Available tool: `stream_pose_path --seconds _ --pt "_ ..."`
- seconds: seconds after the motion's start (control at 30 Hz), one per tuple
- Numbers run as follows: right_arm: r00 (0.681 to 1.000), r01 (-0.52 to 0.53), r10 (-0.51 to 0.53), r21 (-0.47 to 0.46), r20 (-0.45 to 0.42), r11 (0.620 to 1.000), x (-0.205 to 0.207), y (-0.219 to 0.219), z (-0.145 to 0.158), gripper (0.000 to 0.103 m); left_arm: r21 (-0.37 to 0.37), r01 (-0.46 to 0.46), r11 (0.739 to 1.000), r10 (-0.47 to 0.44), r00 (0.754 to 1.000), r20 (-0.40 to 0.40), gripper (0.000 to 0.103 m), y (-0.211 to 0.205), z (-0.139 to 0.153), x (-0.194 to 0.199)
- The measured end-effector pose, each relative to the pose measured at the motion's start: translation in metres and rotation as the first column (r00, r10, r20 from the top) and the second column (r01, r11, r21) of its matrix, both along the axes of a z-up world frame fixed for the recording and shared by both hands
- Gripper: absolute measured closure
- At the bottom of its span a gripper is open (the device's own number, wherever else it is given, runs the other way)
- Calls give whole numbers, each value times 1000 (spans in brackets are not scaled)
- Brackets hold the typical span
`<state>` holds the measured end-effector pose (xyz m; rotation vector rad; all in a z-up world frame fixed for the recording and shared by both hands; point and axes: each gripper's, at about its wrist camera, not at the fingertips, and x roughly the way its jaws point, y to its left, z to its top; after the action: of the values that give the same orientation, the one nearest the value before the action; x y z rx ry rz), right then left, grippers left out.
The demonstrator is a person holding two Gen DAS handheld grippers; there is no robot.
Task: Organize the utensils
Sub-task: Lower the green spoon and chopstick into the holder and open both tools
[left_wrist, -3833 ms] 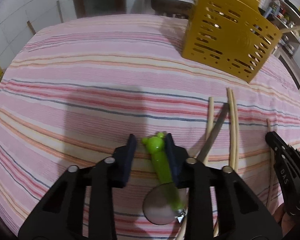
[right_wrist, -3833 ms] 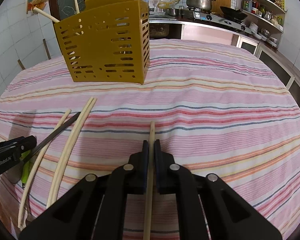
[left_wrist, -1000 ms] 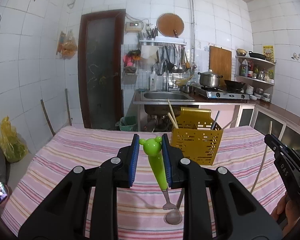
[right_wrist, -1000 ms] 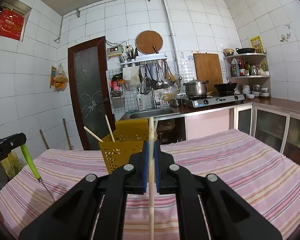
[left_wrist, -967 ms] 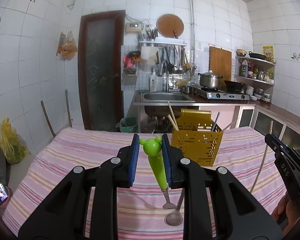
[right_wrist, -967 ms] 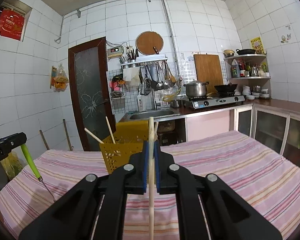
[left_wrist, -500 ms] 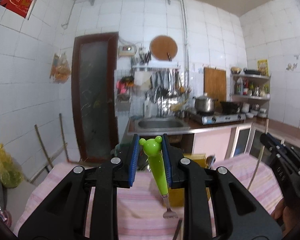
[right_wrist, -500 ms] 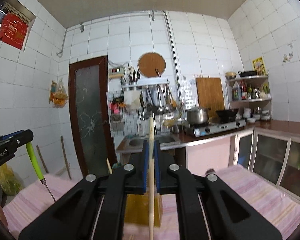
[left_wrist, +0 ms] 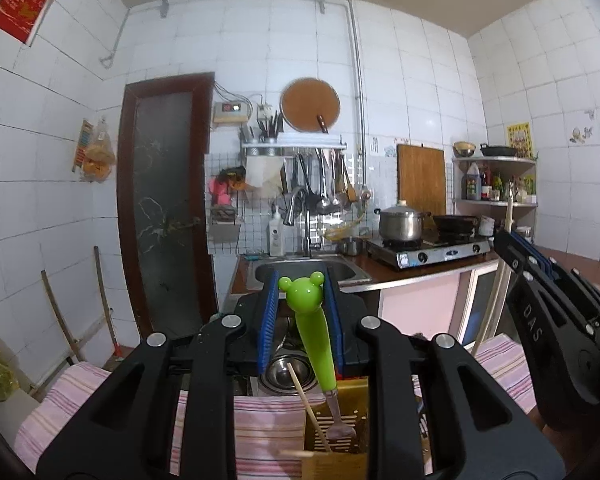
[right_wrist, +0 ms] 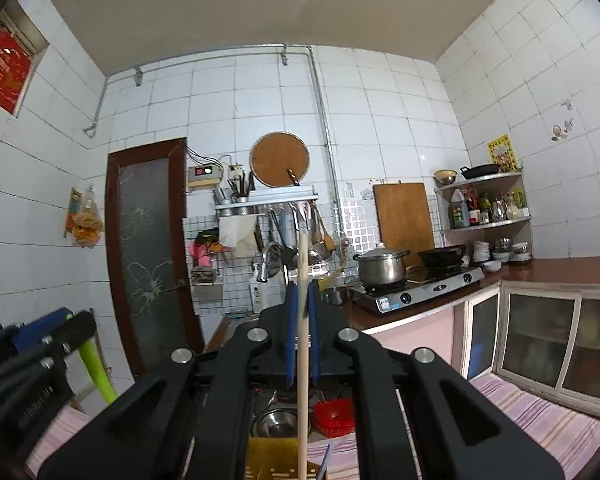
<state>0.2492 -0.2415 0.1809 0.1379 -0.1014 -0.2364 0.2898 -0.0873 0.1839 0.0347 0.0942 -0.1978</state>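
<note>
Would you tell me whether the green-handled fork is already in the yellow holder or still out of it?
Still out: the green-handled fork is clamped in the left gripper, its tines hanging just above the yellow holder.

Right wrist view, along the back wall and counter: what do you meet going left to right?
Dark glass door → round woven board → wooden cutting board → corner shelf with bottles → glass-fronted cabinet.
</note>
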Motion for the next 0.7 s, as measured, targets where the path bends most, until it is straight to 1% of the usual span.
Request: stream_pose_path --seconds 0.07,0.17,0.3,0.4,0.47,0.5,0.57,0.6,0.63,0.7 --pt "1000 6 -5 19 -21 1000 13 -3 -12 97 20 0 1000 1 1000 -23 81 -6 -17 17" --pt "998 16 -15 16 -60 1000 31 -5 -31 97 37 -1 999 3 998 -64 81 -10 -40 34" --pt "994 8 -8 -1 -113 1000 41 -3 -52 97 29 -3 1000 6 993 -117 81 -2 -63 48" --pt "990 6 -8 -15 -142 1000 43 -2 -58 97 11 -9 1000 11 990 -140 81 5 -65 52" --pt "982 1 -4 -12 -187 1000 44 -6 -61 97 -9 -8 1000 7 986 -166 81 12 -61 51" --pt "977 0 -2 -6 -212 1000 44 -8 -62 97 -19 -10 1000 7 985 -175 77 15 -58 50" --pt "969 14 -15 -4 -246 1000 40 -13 -62 95 -29 -27 999 21 983 -180 62 23 -49 42" --pt "965 20 -20 -3 -260 1000 38 -14 -62 90 -28 -37 999 31 983 -179 47 27 -45 38" --pt "958 23 -21 4 -287 1000 35 -18 -61 71 -28 -54 998 48 983 -176 41 33 -39 31" --pt "950 26 -14 34 -313 999 22 -26 -57 47 -28 -76 997 70 983 -172 29 43 -29 16"
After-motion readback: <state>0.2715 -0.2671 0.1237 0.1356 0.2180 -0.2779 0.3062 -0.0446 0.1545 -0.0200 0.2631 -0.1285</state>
